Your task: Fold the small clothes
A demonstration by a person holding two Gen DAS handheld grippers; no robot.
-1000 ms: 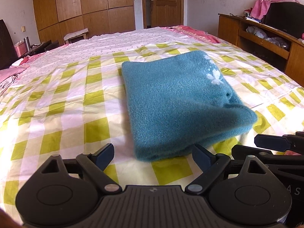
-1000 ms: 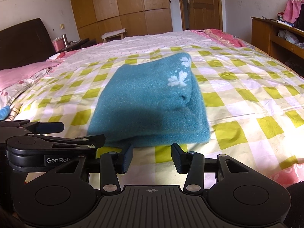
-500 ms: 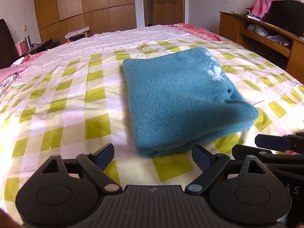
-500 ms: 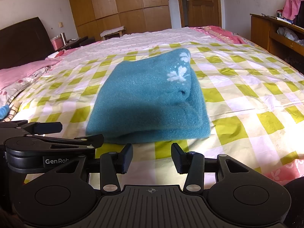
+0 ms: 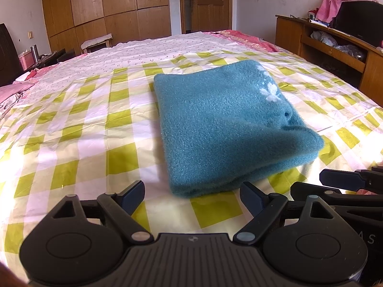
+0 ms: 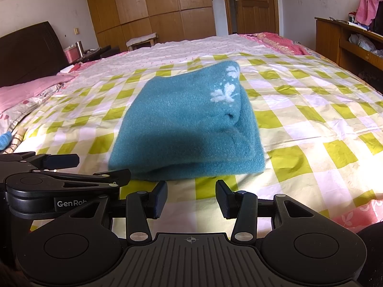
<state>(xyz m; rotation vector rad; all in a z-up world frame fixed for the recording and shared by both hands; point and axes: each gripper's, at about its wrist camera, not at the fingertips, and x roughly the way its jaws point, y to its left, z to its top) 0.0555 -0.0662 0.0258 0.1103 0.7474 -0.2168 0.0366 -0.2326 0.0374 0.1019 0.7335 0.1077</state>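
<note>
A teal fleece garment (image 5: 222,122) with a white flower motif lies folded into a thick rectangle on the yellow-checked bedsheet (image 5: 79,129); it also shows in the right wrist view (image 6: 189,124). My left gripper (image 5: 192,195) is open and empty, just short of the garment's near edge. My right gripper (image 6: 191,197) is open and empty, just short of the same edge. Each gripper shows at the side of the other's view: the right one (image 5: 344,179) and the left one (image 6: 62,161).
The bed runs back to a wooden wardrobe (image 5: 100,12) and a door (image 5: 208,2). A wooden shelf unit (image 5: 335,45) with clutter stands at the right. A dark headboard (image 6: 28,52) and pink pillows (image 6: 21,93) lie at the left.
Both grippers have drawn back a little from the garment, so it sits slightly farther away. The garment has not moved. Both stay open.
</note>
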